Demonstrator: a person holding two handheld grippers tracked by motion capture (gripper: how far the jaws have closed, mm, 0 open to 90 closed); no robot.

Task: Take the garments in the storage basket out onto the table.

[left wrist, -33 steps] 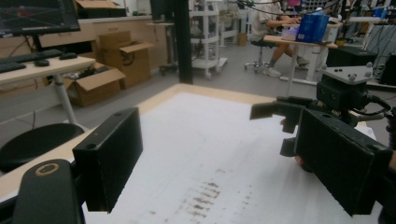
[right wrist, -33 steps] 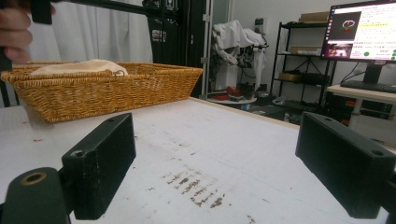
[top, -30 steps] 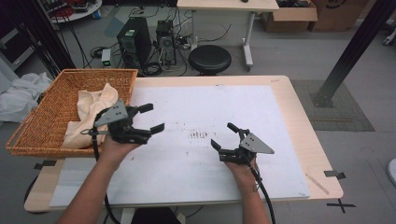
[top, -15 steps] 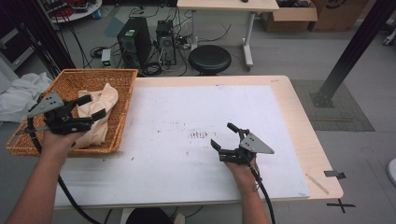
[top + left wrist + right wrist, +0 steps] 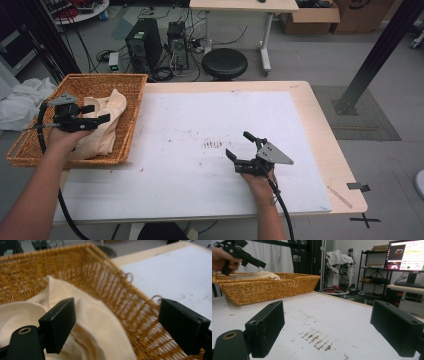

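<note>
A cream cloth [image 5: 106, 125] lies crumpled in a wicker basket [image 5: 131, 82] at the table's left end. My left gripper [image 5: 99, 113] hovers just above the cloth, open, with nothing between its fingers. In the left gripper view the jaws stand wide apart over the cloth [image 5: 95, 332] and the basket's near wall [image 5: 125, 297]. My right gripper [image 5: 237, 144] rests open on the white sheet [image 5: 200, 120] right of centre, holding nothing. The right gripper view looks level across the sheet to the basket [image 5: 269, 287], where the left gripper [image 5: 242, 252] hangs above the cloth [image 5: 254, 275].
Dark smudges [image 5: 212, 145] mark the sheet in front of the right gripper. Beyond the table's far edge stand a black stool [image 5: 224, 62] and computer towers [image 5: 145, 47]. White fabric [image 5: 22, 100] lies left of the basket. A black post [image 5: 377, 55] rises at the right.
My left gripper has travelled left from the sheet's edge to above the cloth in the basket and sunk slightly. The right gripper has stayed put, jaws unchanged.
</note>
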